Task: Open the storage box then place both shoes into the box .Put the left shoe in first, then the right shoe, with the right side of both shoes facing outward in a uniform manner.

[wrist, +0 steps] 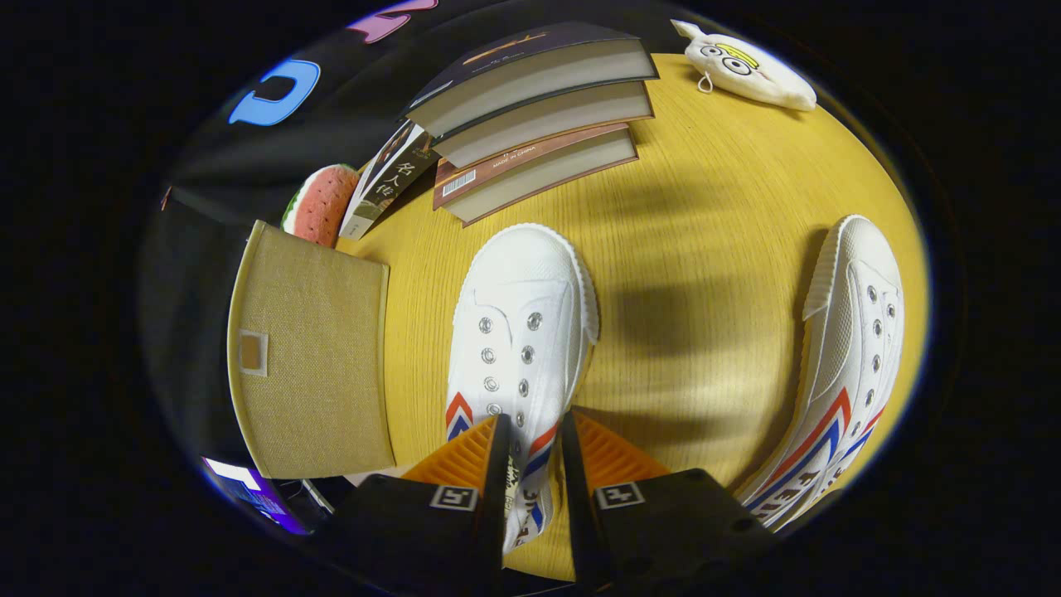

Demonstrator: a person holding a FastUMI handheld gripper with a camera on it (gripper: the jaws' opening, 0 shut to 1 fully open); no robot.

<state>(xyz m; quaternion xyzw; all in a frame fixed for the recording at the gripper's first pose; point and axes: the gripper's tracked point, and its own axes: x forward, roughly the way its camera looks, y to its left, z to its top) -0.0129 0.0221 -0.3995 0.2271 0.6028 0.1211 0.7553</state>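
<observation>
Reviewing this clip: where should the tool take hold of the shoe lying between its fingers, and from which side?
The tool does best on the shoe at its side wall by the heel opening, coming from above and behind. The thin canvas edge there fits between the fingers; the toe cap is broad and rounded. The fingers already pinch it.

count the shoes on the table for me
2. One white shoe has its rear part between the gripper fingers, toe pointing toward the stacked books. The other shoe lies apart, on the far side from the beige storage box.
</observation>
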